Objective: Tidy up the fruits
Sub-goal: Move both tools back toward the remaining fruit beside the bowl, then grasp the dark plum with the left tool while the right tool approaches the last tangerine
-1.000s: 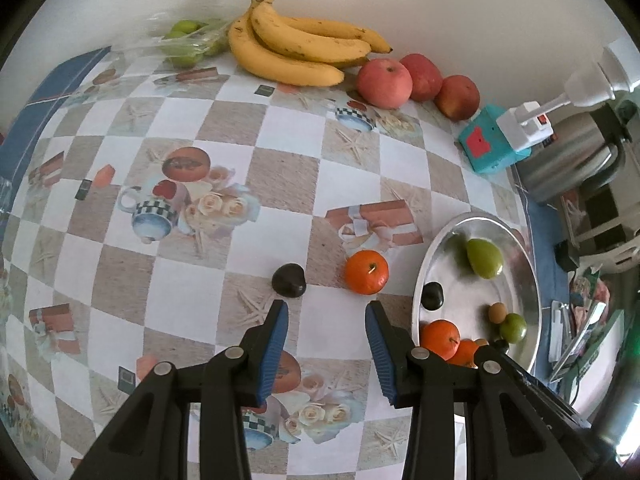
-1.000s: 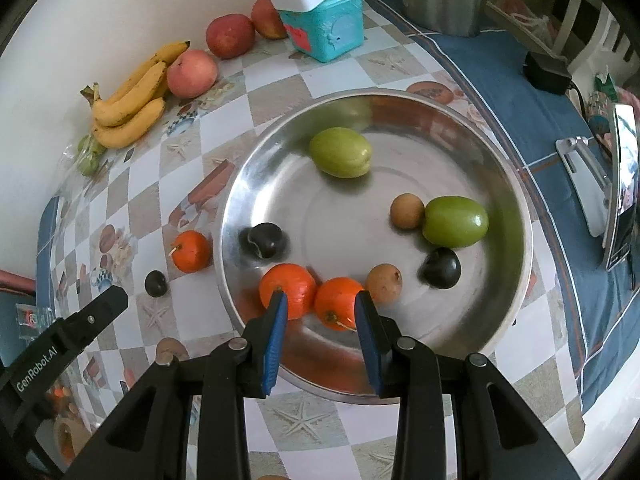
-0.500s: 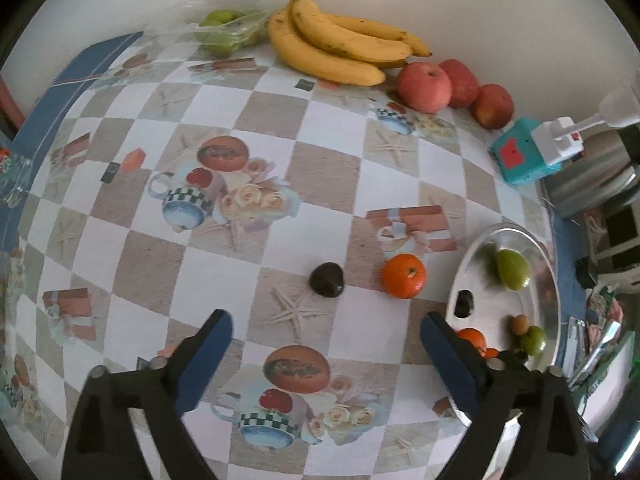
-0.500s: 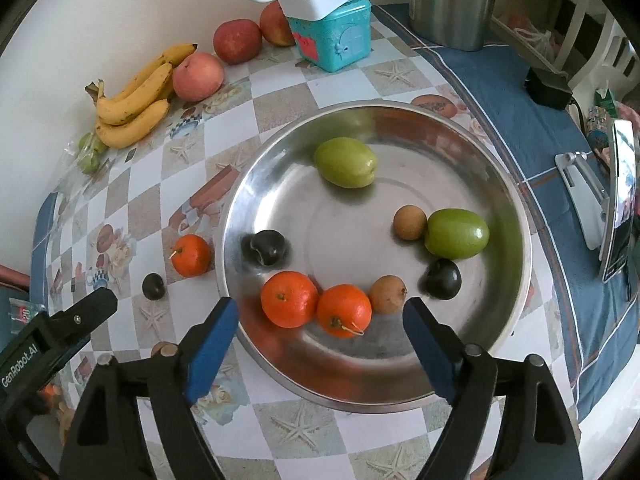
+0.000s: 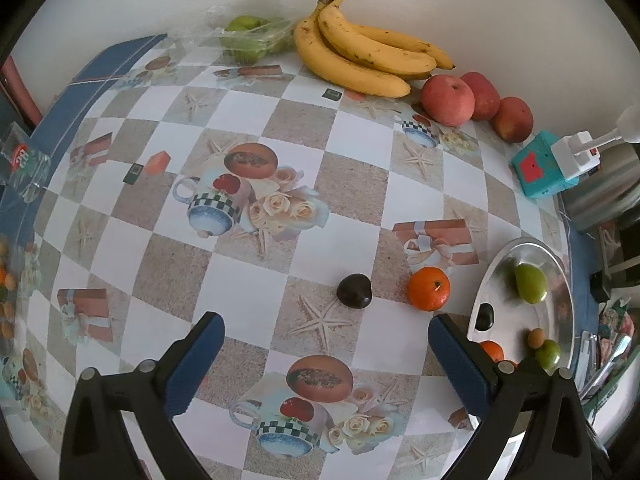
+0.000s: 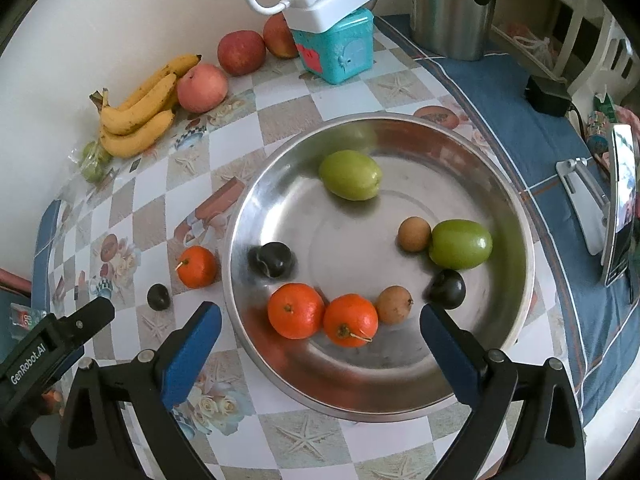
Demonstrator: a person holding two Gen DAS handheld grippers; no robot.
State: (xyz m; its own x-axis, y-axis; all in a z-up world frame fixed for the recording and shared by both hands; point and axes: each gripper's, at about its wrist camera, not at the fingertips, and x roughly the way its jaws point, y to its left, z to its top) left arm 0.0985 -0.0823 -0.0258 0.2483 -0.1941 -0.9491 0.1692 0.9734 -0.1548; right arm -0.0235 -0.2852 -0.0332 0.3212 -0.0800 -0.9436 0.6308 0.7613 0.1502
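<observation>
A dark plum (image 5: pixel 354 290) and an orange (image 5: pixel 429 288) lie loose on the checkered tablecloth, just left of a steel bowl (image 5: pixel 560 264). My left gripper (image 5: pixel 324 322) hangs above the cloth a little short of the plum, jaws wide open and empty. In the right wrist view the bowl (image 6: pixel 460 380) holds several fruits: two oranges (image 6: pixel 296 311), two green ones (image 6: pixel 350 175), two dark plums (image 6: pixel 271 259) and two small brown ones (image 6: pixel 415 233). My right gripper (image 6: pixel 320 311) hovers over the bowl's near side, its jaws opening, with nothing gripped between them.
Bananas (image 5: pixel 360 56), three red apples (image 5: pixel 447 95) and a bag of green fruit (image 5: pixel 252 38) line the back wall. A teal box (image 6: pixel 336 52) bearing a white power strip, a steel kettle (image 6: pixel 452 4) and a phone on a stand (image 6: pixel 620 208) sit to the right.
Both grippers' jaws have spread from nearly shut to wide open. The left wrist view has shifted a little; the fruits lie where they were.
</observation>
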